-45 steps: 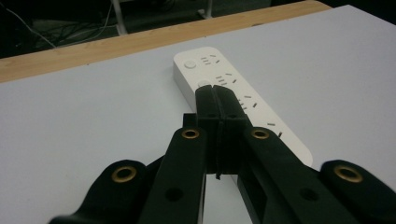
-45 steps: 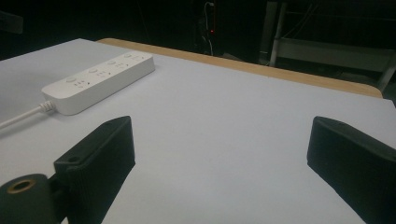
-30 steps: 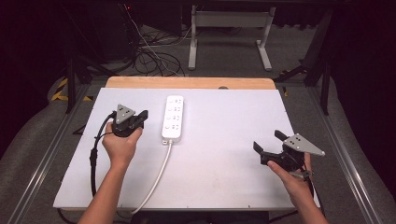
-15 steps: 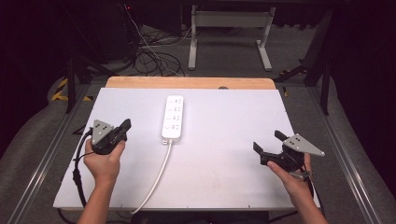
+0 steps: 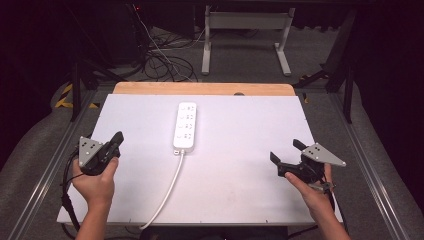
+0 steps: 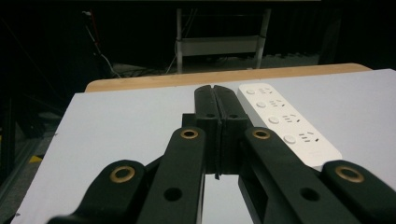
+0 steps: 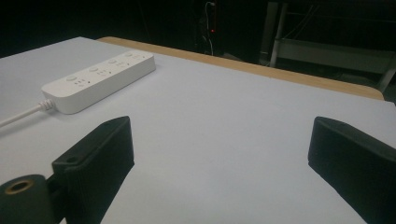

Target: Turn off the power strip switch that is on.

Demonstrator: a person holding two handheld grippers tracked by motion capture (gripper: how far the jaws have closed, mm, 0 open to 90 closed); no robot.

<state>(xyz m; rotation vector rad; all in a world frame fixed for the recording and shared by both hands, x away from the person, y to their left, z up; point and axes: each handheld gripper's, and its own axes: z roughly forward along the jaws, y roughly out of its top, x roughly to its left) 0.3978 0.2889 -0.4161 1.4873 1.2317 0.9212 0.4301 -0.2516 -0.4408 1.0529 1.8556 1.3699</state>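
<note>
On the white tabletop, a power strip is lying mid-table. The left gripper is hovering with jaws pressed together, empty; the right gripper is holding its jaws wide, empty.

The power strip's white cord runs off the table's near edge — its plug hidden.

White power strip, black claws, pale grey table.
</note>
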